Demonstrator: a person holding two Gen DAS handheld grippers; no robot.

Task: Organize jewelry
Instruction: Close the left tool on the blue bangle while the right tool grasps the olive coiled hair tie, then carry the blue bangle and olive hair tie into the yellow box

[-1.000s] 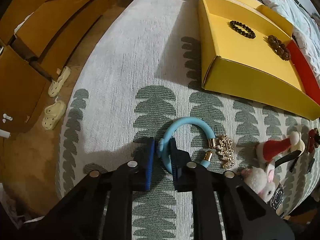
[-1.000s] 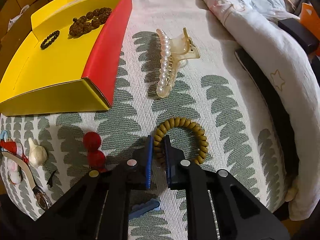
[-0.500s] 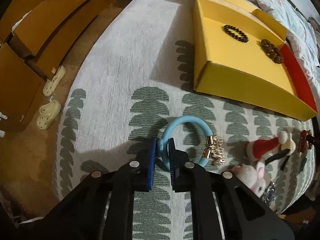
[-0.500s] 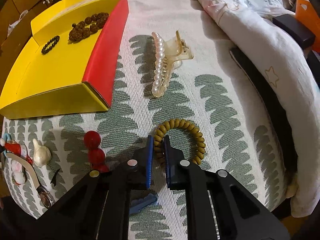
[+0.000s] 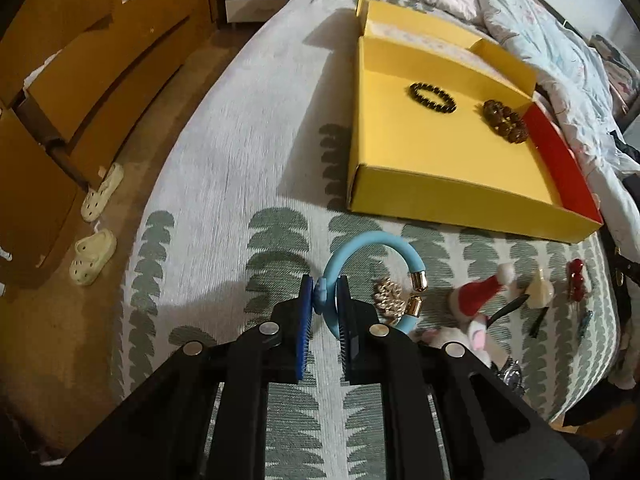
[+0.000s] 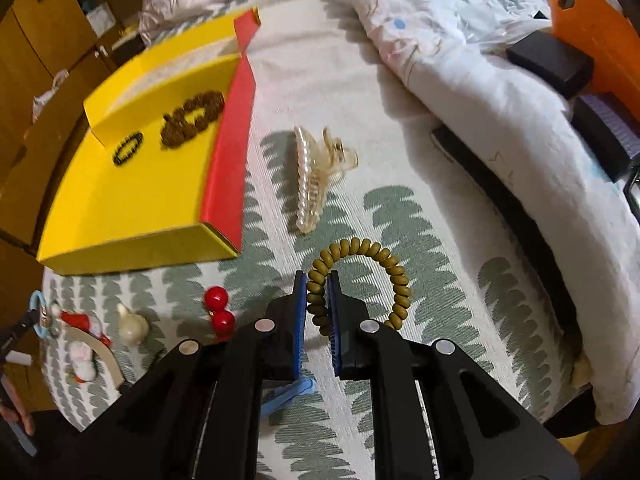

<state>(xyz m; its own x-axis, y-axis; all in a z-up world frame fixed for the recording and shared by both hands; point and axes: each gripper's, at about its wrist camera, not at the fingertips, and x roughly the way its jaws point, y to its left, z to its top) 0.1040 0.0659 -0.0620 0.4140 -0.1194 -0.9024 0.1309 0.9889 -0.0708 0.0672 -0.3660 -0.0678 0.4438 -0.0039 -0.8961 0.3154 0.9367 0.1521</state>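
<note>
My left gripper (image 5: 323, 298) is shut on a light blue bracelet (image 5: 376, 240) with gold end caps, held clear of the patterned bedspread. A gold chain charm (image 5: 387, 298) lies below it. My right gripper (image 6: 318, 292) is shut on an olive spiral hair tie (image 6: 384, 264), also raised off the cover. The yellow box (image 5: 420, 188) with a red side wall (image 6: 230, 148) lies open further back and holds a black bead bracelet (image 5: 433, 97) and a brown bead bracelet (image 5: 504, 121). A pearl claw clip (image 6: 316, 178) lies on the cover right of the box.
Small items sit along the bed's near edge: a Santa-hat plush clip (image 5: 476, 292), a cream clip (image 6: 134, 324), red ball clip (image 6: 218, 310), a blue clip (image 6: 288, 394), a watch (image 5: 512, 374). A quilt (image 6: 460, 92) bounds the right. Slippers (image 5: 92, 256) lie on the floor left.
Both grippers have risen from the bedspread, the left carrying the blue bracelet off the gold chain charm, the right lifting the olive hair tie. The yellow box now looks smaller and farther.
</note>
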